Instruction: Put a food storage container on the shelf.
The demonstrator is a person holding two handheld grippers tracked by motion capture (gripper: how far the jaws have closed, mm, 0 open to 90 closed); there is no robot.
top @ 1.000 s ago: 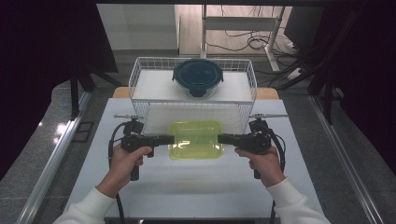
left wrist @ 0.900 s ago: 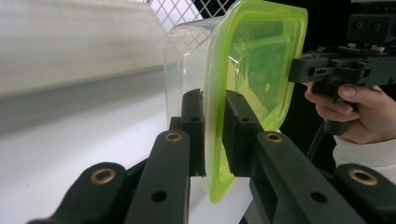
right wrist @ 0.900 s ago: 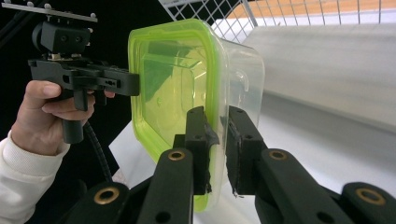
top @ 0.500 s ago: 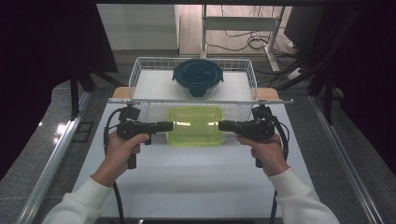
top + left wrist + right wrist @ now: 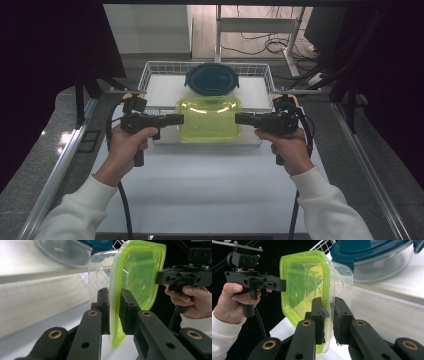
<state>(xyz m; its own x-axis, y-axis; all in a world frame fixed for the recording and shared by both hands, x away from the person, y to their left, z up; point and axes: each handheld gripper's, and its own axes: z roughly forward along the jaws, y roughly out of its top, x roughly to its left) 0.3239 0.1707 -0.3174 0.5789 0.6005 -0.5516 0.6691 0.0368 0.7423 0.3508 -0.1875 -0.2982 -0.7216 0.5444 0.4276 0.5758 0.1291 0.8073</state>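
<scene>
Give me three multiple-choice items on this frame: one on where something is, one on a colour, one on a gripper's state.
1. Where is the dark round container?
A. inside the wire basket
B. on the floor
C. in the person's left hand

2. What colour is the lid of the box held between the grippers?
A. red
B. yellow-green
C. white

3. How does the left gripper stand?
A. wide open, away from the box
B. lying on the table
C. shut on the box's rim

Answers:
1. A, the high view shows it within the basket's wire walls.
2. B, every view shows a yellow-green lid on a clear box.
3. C, the left gripper view shows both jaws pressing the rim, as the right gripper does on the opposite side.
</scene>
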